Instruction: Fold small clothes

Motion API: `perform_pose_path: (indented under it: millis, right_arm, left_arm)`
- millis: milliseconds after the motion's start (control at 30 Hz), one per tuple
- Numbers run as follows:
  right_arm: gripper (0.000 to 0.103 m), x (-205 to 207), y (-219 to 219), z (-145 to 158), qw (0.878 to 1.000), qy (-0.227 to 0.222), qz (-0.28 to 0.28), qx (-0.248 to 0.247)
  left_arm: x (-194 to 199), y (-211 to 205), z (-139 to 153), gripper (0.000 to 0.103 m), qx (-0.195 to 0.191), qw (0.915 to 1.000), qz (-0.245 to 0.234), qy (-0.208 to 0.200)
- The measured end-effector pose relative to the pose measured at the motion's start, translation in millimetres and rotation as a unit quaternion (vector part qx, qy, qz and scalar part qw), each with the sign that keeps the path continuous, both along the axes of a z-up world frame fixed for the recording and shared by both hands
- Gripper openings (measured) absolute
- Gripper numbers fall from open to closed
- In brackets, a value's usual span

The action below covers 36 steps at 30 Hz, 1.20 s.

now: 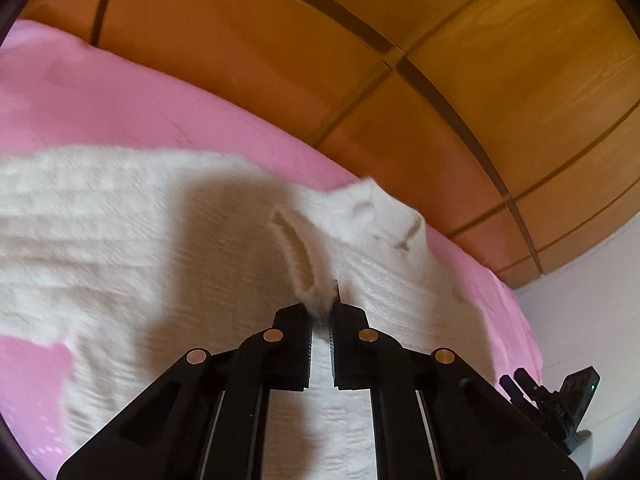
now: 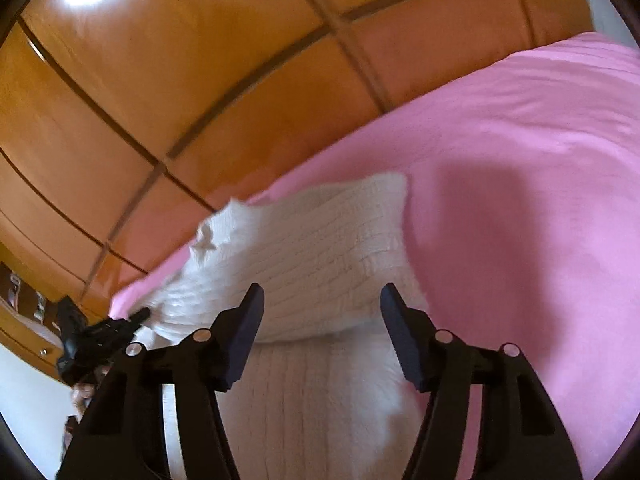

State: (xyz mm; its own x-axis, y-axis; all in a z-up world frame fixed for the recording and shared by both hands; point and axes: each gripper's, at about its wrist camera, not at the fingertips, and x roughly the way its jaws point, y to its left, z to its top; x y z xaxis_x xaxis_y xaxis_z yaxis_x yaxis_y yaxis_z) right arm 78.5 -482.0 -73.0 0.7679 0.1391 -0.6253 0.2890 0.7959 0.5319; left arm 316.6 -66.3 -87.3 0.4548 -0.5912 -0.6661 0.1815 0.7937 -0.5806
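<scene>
A white knit garment (image 1: 120, 232) lies spread on a pink bed sheet (image 1: 100, 100). My left gripper (image 1: 320, 310) is shut on a raised ridge of that knit, which stands up in a fold (image 1: 294, 248) just beyond the tips. In the right wrist view the same white knit garment (image 2: 304, 248) has one part folded over onto itself. My right gripper (image 2: 322, 300) stands open just above it, with nothing pinched between its fingers. The left gripper (image 2: 104, 332) shows at the garment's left end, and the right gripper (image 1: 552, 400) shows at the lower right of the left wrist view.
A wooden wardrobe (image 1: 440, 80) with panelled doors runs along the far side of the bed. A white wall (image 1: 592, 320) is at the right. Pink sheet (image 2: 520, 200) stretches bare to the right of the garment.
</scene>
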Motion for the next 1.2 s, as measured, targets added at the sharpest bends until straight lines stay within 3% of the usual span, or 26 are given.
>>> perform_pose_path:
  millis: [200, 233, 333, 367, 467, 600, 700, 800, 900, 967, 1000, 1100, 1200]
  right_arm:
    - [0.060, 36, 25, -35, 0.996, 0.057, -0.011, -0.072]
    - [0.060, 36, 30, -35, 0.994, 0.058, -0.012, -0.090]
    - [0.061, 37, 41, -37, 0.989, 0.065, -0.012, -0.136]
    - [0.061, 38, 44, -37, 0.987, 0.067, -0.012, -0.145]
    - [0.062, 41, 53, -33, 0.982, 0.076, -0.018, -0.172]
    - [0.066, 28, 79, -17, 0.978, 0.044, -0.024, -0.203]
    - [0.070, 24, 104, -17, 0.978, 0.033, 0.007, -0.205]
    - [0.070, 24, 136, -28, 0.970, 0.038, 0.049, -0.236]
    - [0.074, 26, 158, -39, 0.960, 0.046, 0.069, -0.268]
    - [0.081, 26, 164, -43, 0.955, 0.048, 0.075, -0.282]
    - [0.088, 25, 165, -45, 0.955, 0.052, 0.080, -0.281]
    - [0.096, 25, 165, -51, 0.954, 0.057, 0.089, -0.281]
    - [0.101, 30, 163, -55, 0.957, 0.063, 0.095, -0.267]
  left_arm:
    - [3, -7, -27, 0.007, 0.088, 0.9960, -0.013, 0.015]
    - [0, -6, -30, 0.010, 0.088, 0.9960, -0.013, 0.009]
    - [-11, 2, -25, 0.032, 0.093, 0.9956, -0.005, -0.007]
    - [-14, 8, -24, 0.036, 0.088, 0.9961, 0.001, -0.008]
    - [-24, 34, -19, 0.037, 0.068, 0.9972, 0.030, -0.001]
    - [-43, 86, -11, 0.037, 0.040, 0.9963, 0.075, 0.007]
    - [-63, 132, -6, 0.037, 0.026, 0.9925, 0.119, 0.010]
    - [-81, 183, -6, 0.037, 0.011, 0.9848, 0.172, 0.016]
    - [-99, 239, -7, 0.037, 0.003, 0.9711, 0.238, 0.012]
    - [-109, 280, -10, 0.037, 0.001, 0.9559, 0.293, 0.019]
    - [-112, 292, -11, 0.037, -0.004, 0.9517, 0.306, 0.019]
    - [-121, 337, -16, 0.037, -0.015, 0.9301, 0.366, 0.025]
    - [-123, 378, -24, 0.037, -0.052, 0.9065, 0.417, 0.038]
